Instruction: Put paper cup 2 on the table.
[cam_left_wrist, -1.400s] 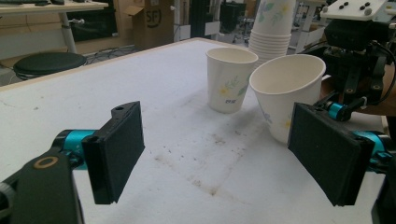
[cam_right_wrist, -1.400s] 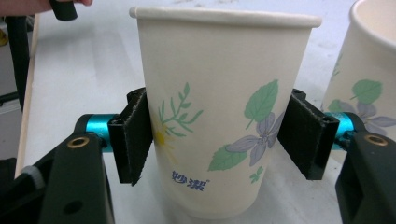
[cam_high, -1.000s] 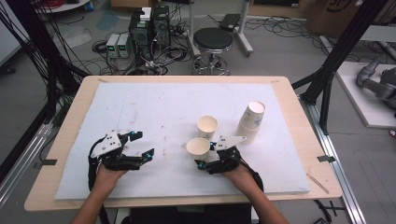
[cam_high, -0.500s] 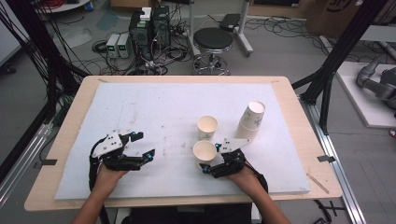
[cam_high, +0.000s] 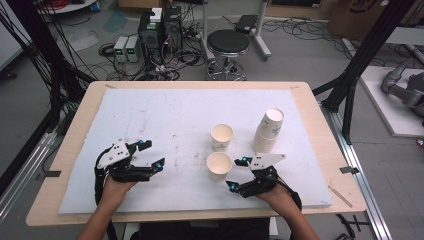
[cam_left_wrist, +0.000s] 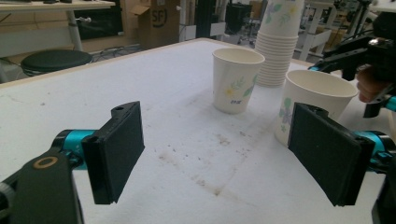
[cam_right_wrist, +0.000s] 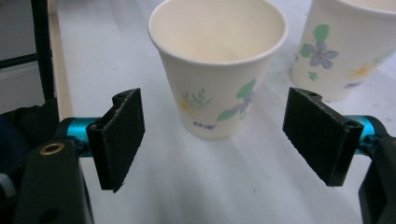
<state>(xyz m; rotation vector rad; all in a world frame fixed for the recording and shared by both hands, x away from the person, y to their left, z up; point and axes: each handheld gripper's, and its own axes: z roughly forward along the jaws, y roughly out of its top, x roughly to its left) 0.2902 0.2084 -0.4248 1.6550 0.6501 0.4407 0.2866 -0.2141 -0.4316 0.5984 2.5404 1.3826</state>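
Note:
Two single paper cups with flower prints stand upright on the white mat (cam_high: 170, 115): a far cup (cam_high: 221, 137) and a near cup (cam_high: 219, 167). A tilted stack of cups (cam_high: 269, 130) stands to their right. My right gripper (cam_high: 236, 173) is open just right of the near cup and holds nothing. In the right gripper view, the near cup (cam_right_wrist: 219, 65) stands a little beyond the open right gripper (cam_right_wrist: 215, 140), with the far cup (cam_right_wrist: 355, 46) behind it. My left gripper (cam_high: 152, 153) is open and empty at the mat's front left, pointing toward the cups (cam_left_wrist: 236, 79).
The mat lies on a wooden table (cam_high: 75, 130) with a bare rim all round. Behind the table are a black stool (cam_high: 227, 42), computer boxes and cables on the floor. The mat's left and back parts hold only stains.
The near cup has shifted slightly toward the front edge. My right gripper has opened off it and drawn back a little to the right. The left gripper has barely moved.

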